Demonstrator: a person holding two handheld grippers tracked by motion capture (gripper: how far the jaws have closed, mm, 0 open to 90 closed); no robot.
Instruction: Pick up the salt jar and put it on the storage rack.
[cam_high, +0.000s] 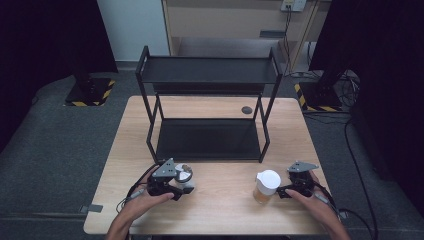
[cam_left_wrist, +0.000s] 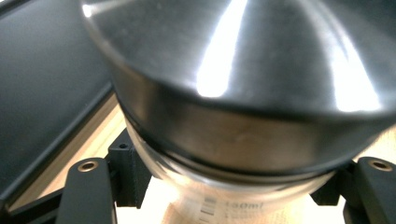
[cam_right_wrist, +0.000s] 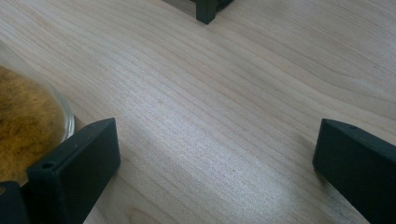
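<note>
Left gripper (cam_high: 181, 186) clamped on a metal-lidded glass jar (cam_high: 183, 176) near the table's (cam_high: 220, 210) front left, before the black shelf (cam_high: 207, 137); right gripper (cam_high: 278, 192) wide open, gripping nothing, one jaw just beside a white-lidded jar (cam_high: 265, 186) of orange-brown powder.

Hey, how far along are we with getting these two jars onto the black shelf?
Nothing is shelved yet: the black two-tier metal rack holds nothing. In hand: the left gripper is shut on the steel-lidded glass jar. Left: the white-lidded jar of orange powder stands on the wooden table, beside the open right gripper.
</note>
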